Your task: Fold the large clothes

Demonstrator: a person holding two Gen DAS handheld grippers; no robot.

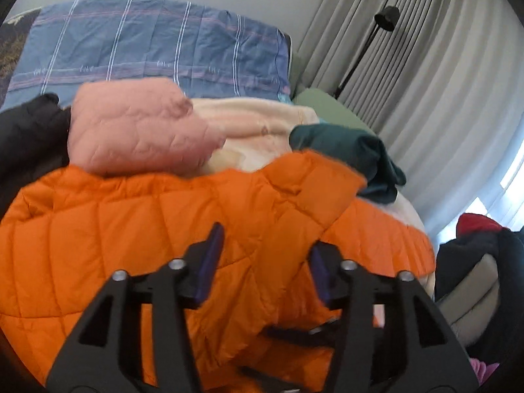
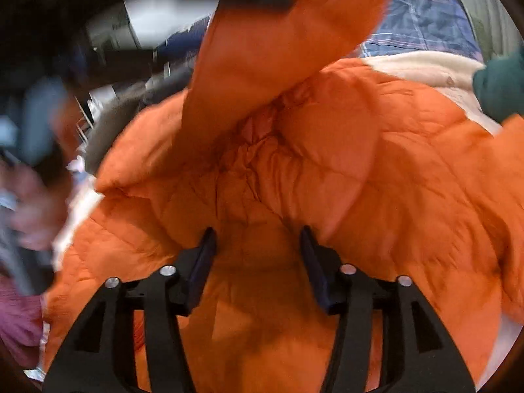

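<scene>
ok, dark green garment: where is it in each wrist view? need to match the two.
Left wrist: dark green garment sits right of centre, on the cream blanket, just beyond the orange quilted jacket.
Right wrist: dark green garment is cut off at the right edge, above the orange quilted jacket.
Shared landmark: the blue plaid pillow behind the cream blanket.

The orange quilted puffer jacket (image 1: 137, 229) lies spread across the bed, rumpled, its stitched diamond panels facing up. In the right wrist view one part of it (image 2: 281, 65), a sleeve or flap, stands lifted above the crumpled middle, tilting over the rest of the garment.
</scene>
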